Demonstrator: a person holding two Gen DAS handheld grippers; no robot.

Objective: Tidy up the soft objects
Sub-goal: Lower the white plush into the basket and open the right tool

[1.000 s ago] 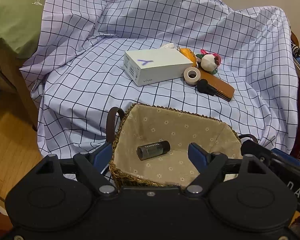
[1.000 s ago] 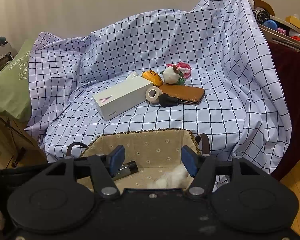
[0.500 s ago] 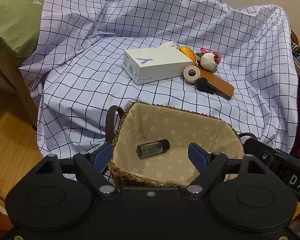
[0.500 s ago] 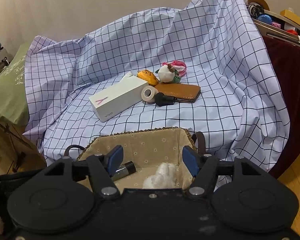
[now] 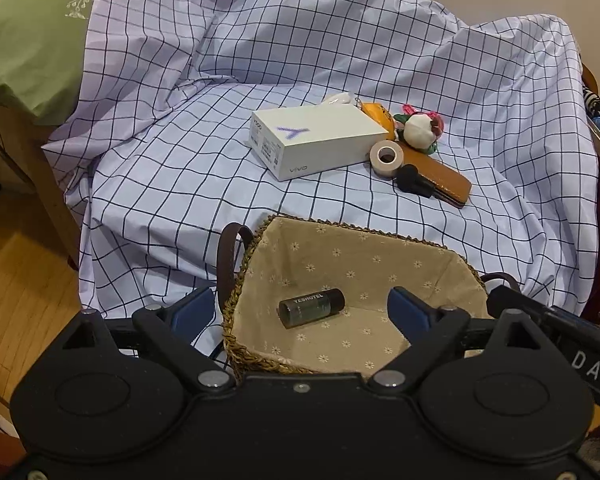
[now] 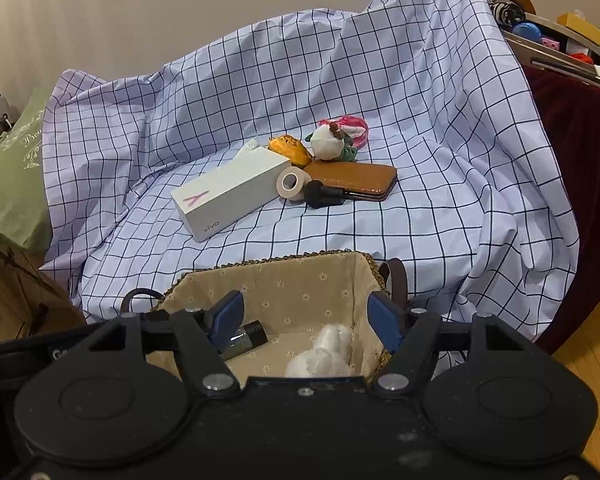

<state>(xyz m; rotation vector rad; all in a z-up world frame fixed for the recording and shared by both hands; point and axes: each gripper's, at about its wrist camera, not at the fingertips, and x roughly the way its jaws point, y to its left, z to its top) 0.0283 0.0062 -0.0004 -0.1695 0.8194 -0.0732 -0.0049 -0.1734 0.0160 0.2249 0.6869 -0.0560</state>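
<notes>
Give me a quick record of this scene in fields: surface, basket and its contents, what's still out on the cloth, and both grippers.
surface: blue checked cloth
basket: woven basket with floral beige lining, near edge of cloth
in basket: dark cylindrical bottle lying down; white fluffy plush
on cloth: white rectangular box, beige tape roll, brown leather case, round white plush toy, orange plush
left gripper: open, empty, over basket
right gripper: open, empty, over basket

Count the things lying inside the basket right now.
2. A dark bottle lies on the lining of the basket toward its left side; a white fluffy toy sits near its right wall. The gripper body hides part of the floor.
</notes>
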